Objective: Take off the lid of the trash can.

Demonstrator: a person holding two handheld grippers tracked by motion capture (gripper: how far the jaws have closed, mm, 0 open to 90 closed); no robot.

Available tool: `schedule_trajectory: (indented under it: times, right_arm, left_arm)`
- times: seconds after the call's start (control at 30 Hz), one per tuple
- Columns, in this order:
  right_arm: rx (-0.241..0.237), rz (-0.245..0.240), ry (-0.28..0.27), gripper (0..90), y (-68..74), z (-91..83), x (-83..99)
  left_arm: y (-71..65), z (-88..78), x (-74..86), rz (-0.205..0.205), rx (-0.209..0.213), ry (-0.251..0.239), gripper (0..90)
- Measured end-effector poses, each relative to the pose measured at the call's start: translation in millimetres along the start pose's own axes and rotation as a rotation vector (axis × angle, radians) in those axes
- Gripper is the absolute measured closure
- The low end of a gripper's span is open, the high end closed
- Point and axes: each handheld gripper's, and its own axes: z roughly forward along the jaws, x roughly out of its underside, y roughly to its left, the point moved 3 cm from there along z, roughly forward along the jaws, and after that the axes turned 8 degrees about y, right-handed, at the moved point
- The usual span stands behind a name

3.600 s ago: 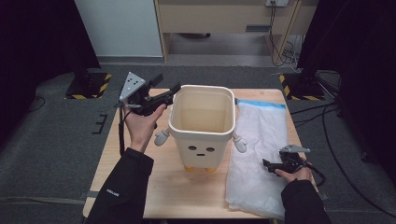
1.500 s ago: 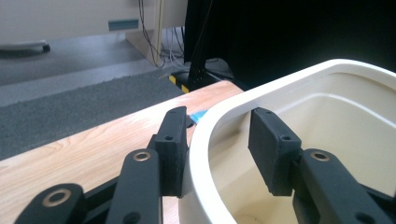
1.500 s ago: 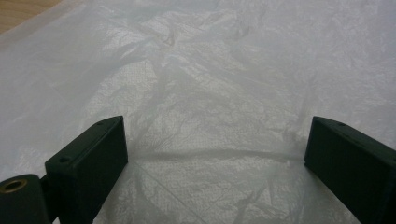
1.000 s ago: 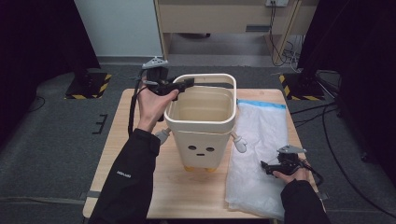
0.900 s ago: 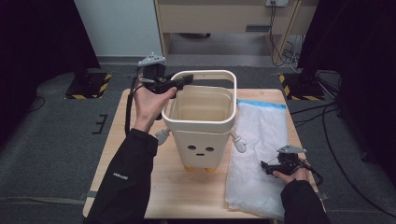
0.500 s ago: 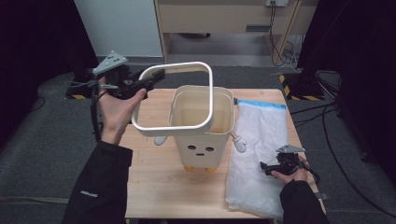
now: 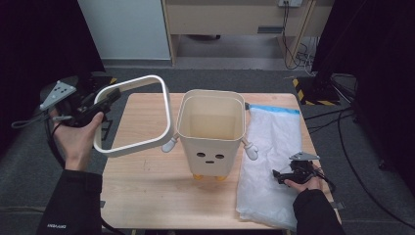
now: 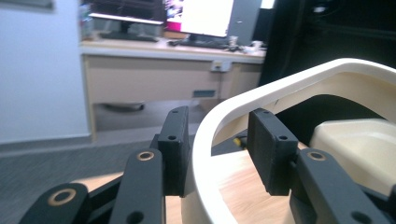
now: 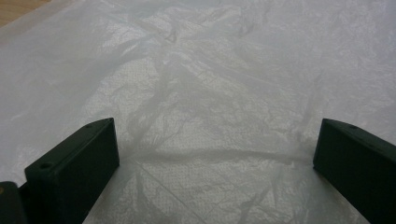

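Note:
A cream bin (image 7: 210,142) with a face and small arms stands upright in the middle of the wooden table (image 7: 142,186). Its cream rim ring (image 7: 168,110) hangs tilted in the air over the table's left edge, off the bin. My left gripper (image 7: 110,98) is shut on the ring's far left side. In the left gripper view the ring's band (image 8: 210,140) runs between the two jaws of the left gripper (image 8: 219,135), with the bin (image 8: 359,135) beyond. A white plastic bag (image 7: 274,142) lies flat right of the bin. My right gripper (image 7: 280,175) rests over the bag (image 9: 210,93), open (image 9: 215,149).
A wooden desk (image 7: 235,14) and a white panel (image 7: 122,29) stand beyond the table. Cables (image 7: 342,122) trail on the grey floor at the right. A yellow-and-black striped base (image 7: 313,98) sits near the table's far right corner.
The left gripper has lifted the ring off the bin's top and carried it to the left, past the table's left edge. The right hand and the bag have stayed still.

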Motion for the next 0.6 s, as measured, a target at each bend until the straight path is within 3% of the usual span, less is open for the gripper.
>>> schedule_trajectory:
  times: [0.03,0.07,0.1,0.13,0.17,0.2,0.3,0.33,0.37,0.4,0.53,0.57,0.6]
  right_arm:
    - [0.000,0.000,0.000,0.4,0.0,0.0,0.0]
    - [0.000,0.000,0.000,0.4,0.0,0.0,0.0]
    - [0.000,0.000,0.000,0.4,0.0,0.0,0.0]
    - [0.000,0.000,0.000,0.4,0.0,0.0,0.0]
    - [0.000,0.001,0.000,0.5,0.1,0.0,0.0]
    - [0.000,0.001,0.000,0.5,0.1,0.0,0.0]
    - [0.002,-0.003,-0.004,1.9,0.3,-0.3,0.5]
    - [0.002,-0.003,-0.004,1.9,0.3,-0.3,0.5]
    - [-0.002,-0.003,-0.006,2.9,0.2,-1.3,0.9]
    - [-0.002,-0.003,-0.006,2.9,0.2,-1.3,0.9]
    - [-0.003,0.002,-0.012,4.4,0.0,-2.1,1.5]
    - [-0.006,0.001,-0.014,5.1,-0.3,-2.3,1.5]
    - [-0.006,0.001,-0.014,5.1,-0.3,-2.3,1.5]
  left_arm:
    - [13.6,-4.1,13.8,-0.014,-0.035,0.002,58.6]
    - [13.6,-4.1,13.8,-0.014,-0.035,0.002,58.6]
    - [26.0,-7.5,28.4,-0.022,-0.075,0.014,58.6]
    - [26.0,-7.5,28.4,-0.022,-0.075,0.014,58.6]
    - [36.2,-9.3,43.4,-0.028,-0.113,0.025,58.6]
    - [36.2,-9.3,43.4,-0.028,-0.113,0.025,58.6]
    - [50.5,-7.2,75.7,-0.026,-0.176,0.059,58.6]
    - [50.5,-7.2,75.7,-0.026,-0.176,0.059,58.5]
    - [55.9,-4.3,92.4,-0.030,-0.198,0.070,58.5]
    - [55.9,-4.3,92.4,-0.030,-0.198,0.070,58.5]
    - [65.8,2.9,124.1,-0.046,-0.241,0.107,58.5]
    - [69.2,7.8,140.3,-0.053,-0.258,0.136,58.5]
    - [69.2,7.8,140.3,-0.053,-0.258,0.136,58.5]
